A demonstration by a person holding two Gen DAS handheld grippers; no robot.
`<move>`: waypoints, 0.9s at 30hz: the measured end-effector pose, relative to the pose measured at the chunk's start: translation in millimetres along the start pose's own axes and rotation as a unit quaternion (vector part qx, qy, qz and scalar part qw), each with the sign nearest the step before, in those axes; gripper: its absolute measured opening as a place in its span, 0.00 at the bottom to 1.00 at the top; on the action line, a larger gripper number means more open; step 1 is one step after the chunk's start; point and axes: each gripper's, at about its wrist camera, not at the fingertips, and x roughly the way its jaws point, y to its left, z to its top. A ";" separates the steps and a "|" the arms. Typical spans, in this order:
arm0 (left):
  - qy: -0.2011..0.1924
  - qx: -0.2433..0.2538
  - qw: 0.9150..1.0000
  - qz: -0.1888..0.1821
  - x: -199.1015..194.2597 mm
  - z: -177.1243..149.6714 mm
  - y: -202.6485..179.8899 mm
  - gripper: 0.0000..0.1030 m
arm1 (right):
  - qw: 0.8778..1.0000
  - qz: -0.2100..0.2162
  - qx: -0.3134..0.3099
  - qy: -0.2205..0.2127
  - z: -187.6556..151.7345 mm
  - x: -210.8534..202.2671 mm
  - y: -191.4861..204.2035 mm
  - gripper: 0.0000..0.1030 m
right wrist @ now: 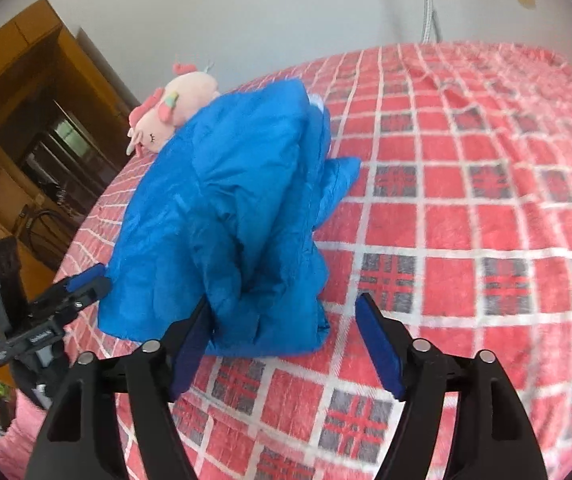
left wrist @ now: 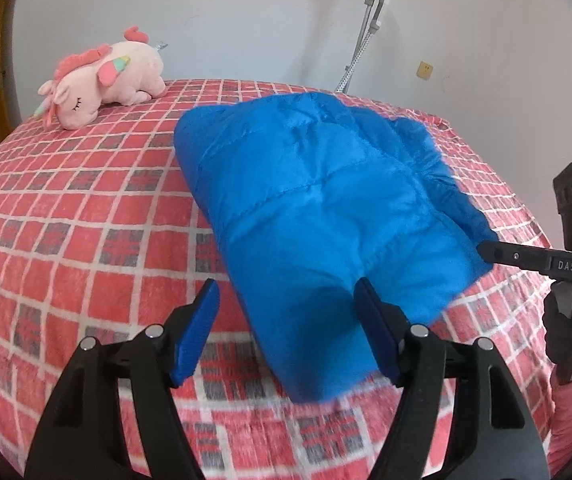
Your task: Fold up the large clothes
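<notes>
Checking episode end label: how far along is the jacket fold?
Done: the blue puffer jacket lies in a compact folded bundle on the red plaid bedspread. In hand: nothing; the left gripper and right gripper have open jaws, no pad pressing the fabric. Left: probably only tidying the loose flap on the bundle's far side.
</notes>
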 end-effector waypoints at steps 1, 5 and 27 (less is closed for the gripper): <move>-0.002 -0.003 1.000 0.007 -6.9 -1.7 -1.0 0.75 | 1.000 -0.011 -0.005 -0.003 -3.2 -5.7 4.2 0.82; -0.010 -0.006 0.999 0.040 -24.7 -13.4 -9.2 0.83 | 0.999 -0.040 -0.025 -0.014 -22.5 -23.1 25.8 0.90; -0.067 0.001 0.992 0.106 -112.1 -77.5 -46.9 0.94 | 0.992 -0.100 -0.063 -0.046 -108.8 -87.9 94.0 0.96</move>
